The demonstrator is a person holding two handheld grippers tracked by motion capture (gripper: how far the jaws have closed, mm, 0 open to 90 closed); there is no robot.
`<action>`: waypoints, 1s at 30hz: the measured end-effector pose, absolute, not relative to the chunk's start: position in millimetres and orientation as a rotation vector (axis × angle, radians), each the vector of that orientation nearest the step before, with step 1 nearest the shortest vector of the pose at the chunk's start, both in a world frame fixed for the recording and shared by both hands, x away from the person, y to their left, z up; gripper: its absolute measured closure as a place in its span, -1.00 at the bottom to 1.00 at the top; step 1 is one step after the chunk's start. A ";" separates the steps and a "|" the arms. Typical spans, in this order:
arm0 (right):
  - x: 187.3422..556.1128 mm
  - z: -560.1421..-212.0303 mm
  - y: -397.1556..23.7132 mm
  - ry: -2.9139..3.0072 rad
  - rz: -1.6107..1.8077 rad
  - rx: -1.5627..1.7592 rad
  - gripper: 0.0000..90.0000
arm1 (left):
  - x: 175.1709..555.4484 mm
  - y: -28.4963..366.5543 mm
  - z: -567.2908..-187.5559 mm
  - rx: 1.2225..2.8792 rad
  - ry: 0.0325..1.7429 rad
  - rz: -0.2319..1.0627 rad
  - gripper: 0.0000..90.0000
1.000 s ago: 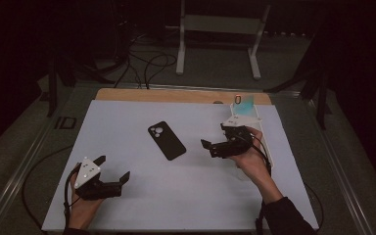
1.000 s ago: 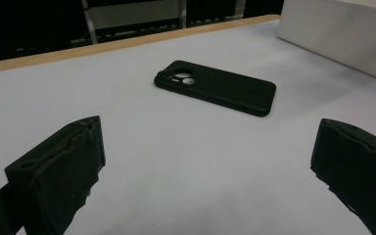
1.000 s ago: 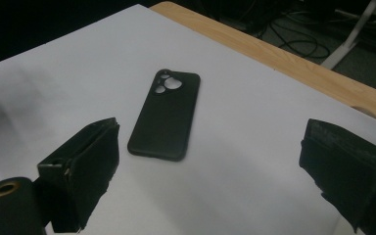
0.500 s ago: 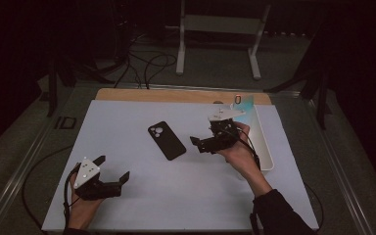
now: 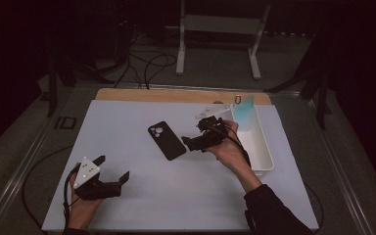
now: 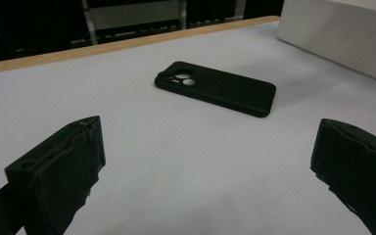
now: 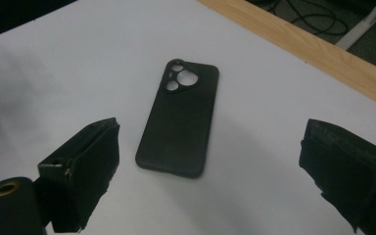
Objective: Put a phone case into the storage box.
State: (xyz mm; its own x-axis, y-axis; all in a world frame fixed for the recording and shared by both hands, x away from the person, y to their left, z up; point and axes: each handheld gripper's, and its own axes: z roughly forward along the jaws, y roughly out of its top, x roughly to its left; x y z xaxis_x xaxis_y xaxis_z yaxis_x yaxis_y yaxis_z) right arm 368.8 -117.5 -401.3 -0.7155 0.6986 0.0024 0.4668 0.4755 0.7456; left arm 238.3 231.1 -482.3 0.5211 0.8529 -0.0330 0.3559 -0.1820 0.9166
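White mat (image 5: 142, 196) over a wood-edged table (image 5: 176, 95), dark room, cables and a white stand (image 5: 220, 34) behind. Black phone case (image 5: 166, 140) lies flat mid-mat, camera cutouts up — no legible writing. Right gripper (image 5: 188, 143) just beside it, jaws spread, empty. Left gripper (image 5: 111, 169) near the front edge — released too. White bin (image 5: 259, 147) at right.

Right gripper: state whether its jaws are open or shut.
Open. The right gripper shows its jaws spread wide, the black phone case lying flat between them, untouched.
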 end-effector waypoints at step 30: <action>397.4 -439.8 -70.3 2.548 0.907 1.003 -0.82 | 238.0 232.2 -482.1 1.766 1.011 0.625 -1.00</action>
State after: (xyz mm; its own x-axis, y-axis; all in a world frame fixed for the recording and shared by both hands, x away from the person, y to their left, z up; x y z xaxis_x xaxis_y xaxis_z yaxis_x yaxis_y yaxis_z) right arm 397.4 -70.3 -439.8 -0.7291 0.6843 -0.0095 0.5244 0.5676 0.6347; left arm 238.0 232.2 -482.1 0.5232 0.8517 -0.0305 0.3540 -0.1846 0.9168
